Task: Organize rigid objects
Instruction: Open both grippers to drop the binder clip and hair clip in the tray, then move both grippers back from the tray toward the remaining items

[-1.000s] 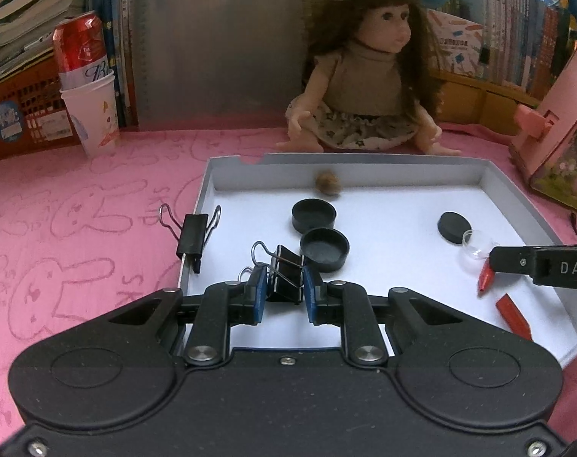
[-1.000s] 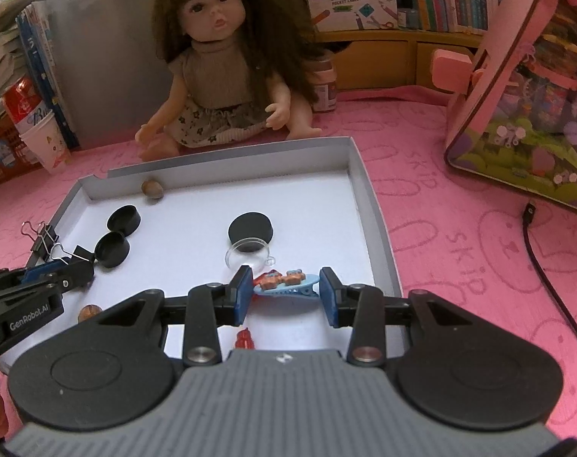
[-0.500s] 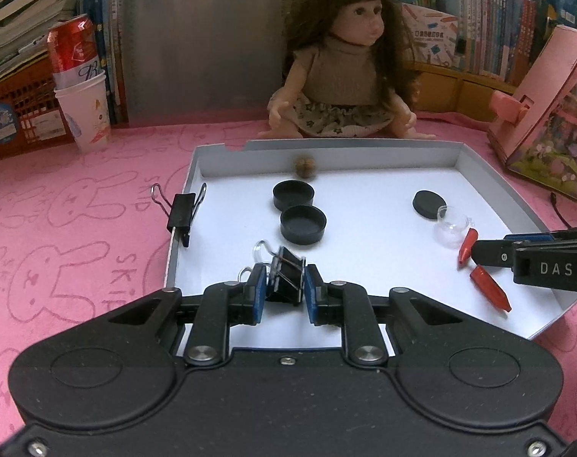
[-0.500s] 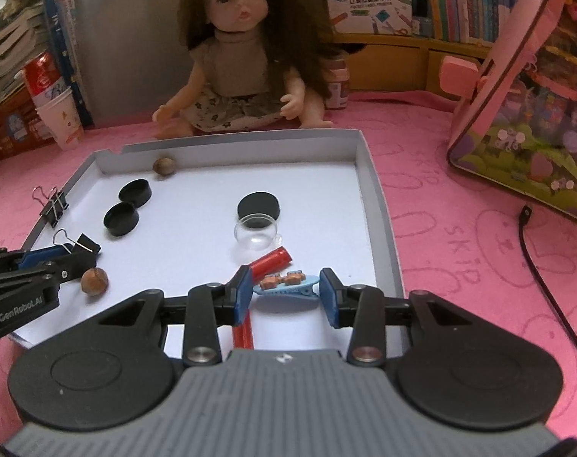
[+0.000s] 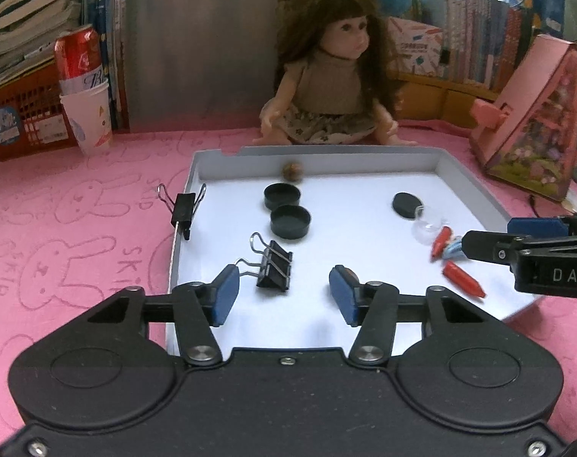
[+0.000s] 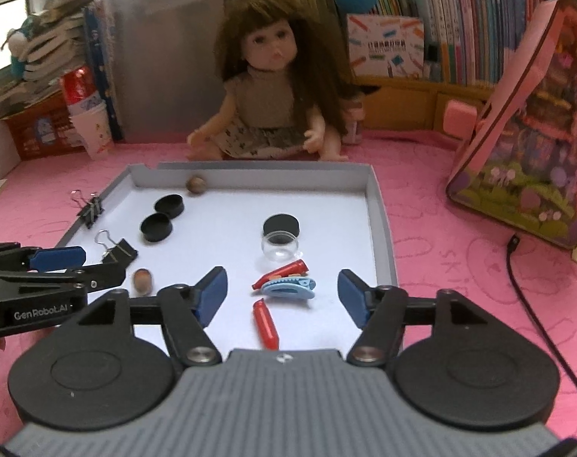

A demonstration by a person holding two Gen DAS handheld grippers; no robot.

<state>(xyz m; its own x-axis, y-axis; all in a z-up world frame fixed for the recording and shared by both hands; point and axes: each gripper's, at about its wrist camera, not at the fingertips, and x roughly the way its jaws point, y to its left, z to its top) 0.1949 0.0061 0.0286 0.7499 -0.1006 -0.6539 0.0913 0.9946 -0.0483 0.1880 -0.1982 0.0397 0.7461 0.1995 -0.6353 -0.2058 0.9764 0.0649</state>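
Note:
A white tray [image 5: 475,190] [image 6: 381,228] lies on the pink mat. My left gripper [image 5: 282,285] [image 6: 104,264] hangs over its near left part, jaws opening. A black binder clip [image 5: 274,269] [image 6: 118,250] lies on the tray floor between the blue pads, touched by neither. My right gripper [image 6: 282,282] [image 5: 488,234] is over the near right part, jaws opening too. A blue hair clip [image 6: 288,288] rests free between its fingers, beside two red pieces [image 6: 281,271] [image 6: 265,323].
The tray also holds two black caps [image 6: 169,205], a black lid [image 6: 281,224], a glass jar [image 6: 281,246] and two nuts [image 6: 196,184]. A second binder clip [image 6: 90,207] grips its left rim. Doll [image 6: 273,87] behind, pink toy house [image 6: 524,144] and cable [image 6: 517,266] right.
Both grippers have opened. The left let go of the binder clip and the right let go of the blue hair clip; both things now lie on the tray. Both grippers drew back a little.

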